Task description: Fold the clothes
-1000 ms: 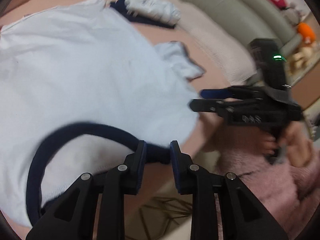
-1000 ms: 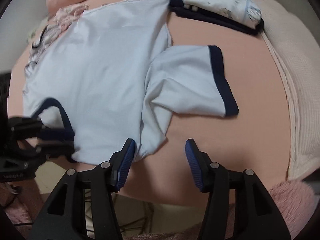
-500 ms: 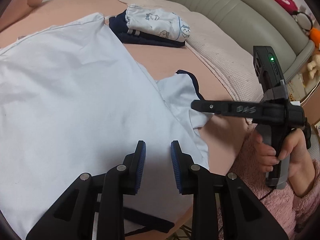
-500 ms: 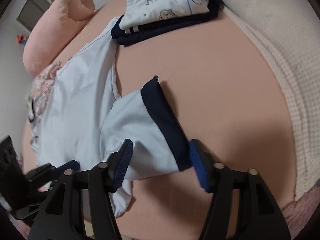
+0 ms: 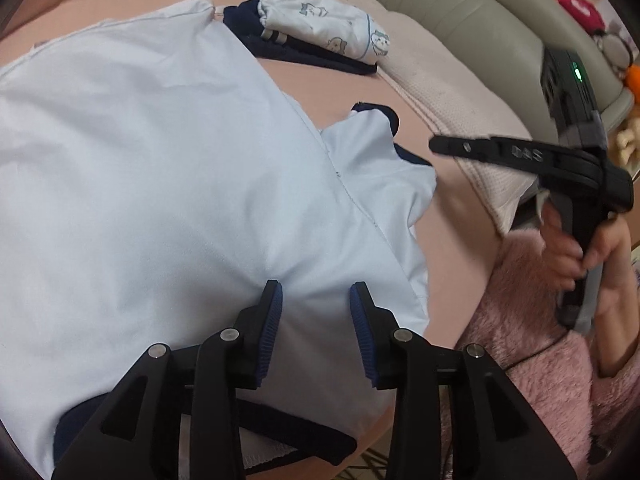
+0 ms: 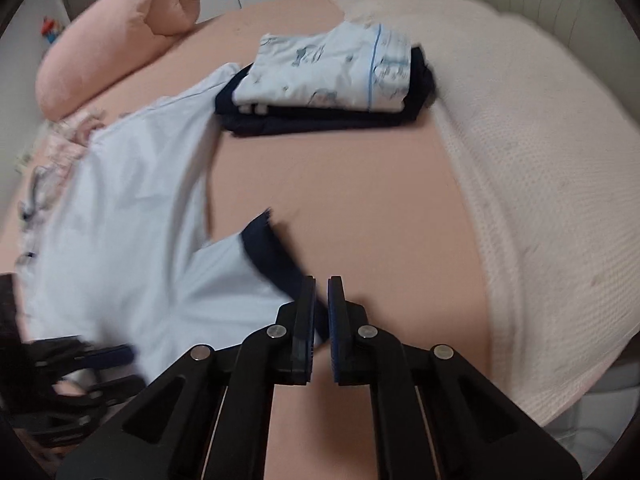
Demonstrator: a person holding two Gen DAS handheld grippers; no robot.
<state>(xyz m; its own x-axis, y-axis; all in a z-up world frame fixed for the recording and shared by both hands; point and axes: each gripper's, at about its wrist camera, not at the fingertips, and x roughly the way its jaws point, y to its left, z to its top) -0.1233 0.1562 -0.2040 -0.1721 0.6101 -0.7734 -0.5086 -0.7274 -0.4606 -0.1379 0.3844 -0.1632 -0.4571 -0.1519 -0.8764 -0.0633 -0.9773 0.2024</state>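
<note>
Where left sees open, right hand-held gripper pinches sleeve

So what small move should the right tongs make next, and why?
Probably draw the sleeve inward over the shirt body. The right tongs look shut on the navy cuff of the pale blue T-shirt's short sleeve, which sticks out sideways on the pink sheet, while the open left tongs rest on the shirt.

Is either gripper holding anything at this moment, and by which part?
The right gripper looks shut on the T-shirt, at the navy cuff of its sleeve. The left gripper is open over the shirt body, holding nothing.
</note>
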